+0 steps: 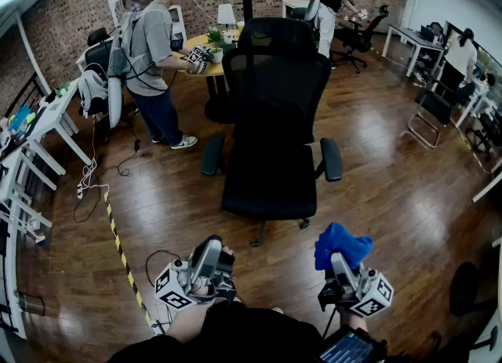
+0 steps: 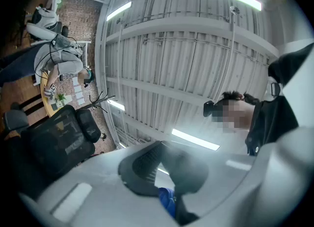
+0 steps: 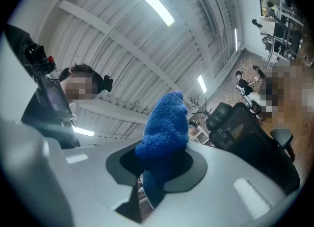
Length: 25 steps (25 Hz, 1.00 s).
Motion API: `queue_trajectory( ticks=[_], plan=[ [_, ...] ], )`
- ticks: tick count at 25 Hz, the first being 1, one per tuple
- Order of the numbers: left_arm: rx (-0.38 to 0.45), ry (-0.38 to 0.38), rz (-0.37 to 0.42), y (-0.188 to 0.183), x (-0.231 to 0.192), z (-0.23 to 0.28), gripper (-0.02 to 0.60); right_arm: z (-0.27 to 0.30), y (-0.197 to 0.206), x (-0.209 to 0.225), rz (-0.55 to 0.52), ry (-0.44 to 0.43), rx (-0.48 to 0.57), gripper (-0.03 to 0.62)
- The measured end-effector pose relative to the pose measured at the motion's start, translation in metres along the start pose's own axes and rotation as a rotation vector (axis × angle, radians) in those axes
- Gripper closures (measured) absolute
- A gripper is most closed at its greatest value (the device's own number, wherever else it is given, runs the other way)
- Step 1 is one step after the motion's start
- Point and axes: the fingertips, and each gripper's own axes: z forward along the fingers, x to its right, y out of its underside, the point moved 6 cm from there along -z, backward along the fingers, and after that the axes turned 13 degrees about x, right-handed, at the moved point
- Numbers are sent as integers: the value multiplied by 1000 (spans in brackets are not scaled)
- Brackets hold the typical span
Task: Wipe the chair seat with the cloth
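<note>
The right gripper [image 1: 343,270] is hanging short of the chair [image 1: 274,95], on the head camera's side of it and toward the chair's right armrest. Its jaws are pinching the blue cloth [image 1: 340,245]. In the right gripper view the cloth [image 3: 166,128] is standing up out of the jaws in a thick bunch, with its lower end squeezed between the two dark pads and its upper end flopping clear above their tips. The cloth is hovering well apart from the chair seat [image 1: 271,193] and is not touching it.

The left gripper [image 1: 208,253] is hanging level with the right one, also short of the chair and toward its left armrest. Its jaws are lying pressed together, and I cannot make out anything pinched between them.

Both gripper views are looking up at the ceiling, with the chair low at the edge. Beyond the chair a person [image 1: 153,63] is standing at a round worktop [image 1: 205,44].
</note>
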Motion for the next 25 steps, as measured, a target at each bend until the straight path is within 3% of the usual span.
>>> queue_trajectory(
  ticks=[10,16,20,25],
  plan=[
    [47,-21,33,-11,-82,16,589,50,28,72,13,-11,-76,513],
    [86,-10,-11,-31,-199,42,589,122,67,146,-20,1,-105,514],
    [111,-36,-91,-48,-288,82,589,193,90,205,-33,39,-118,513],
    [36,-46,-138,-59,-357,127,589,256,114,247,-40,93,-144,513]
  ],
)
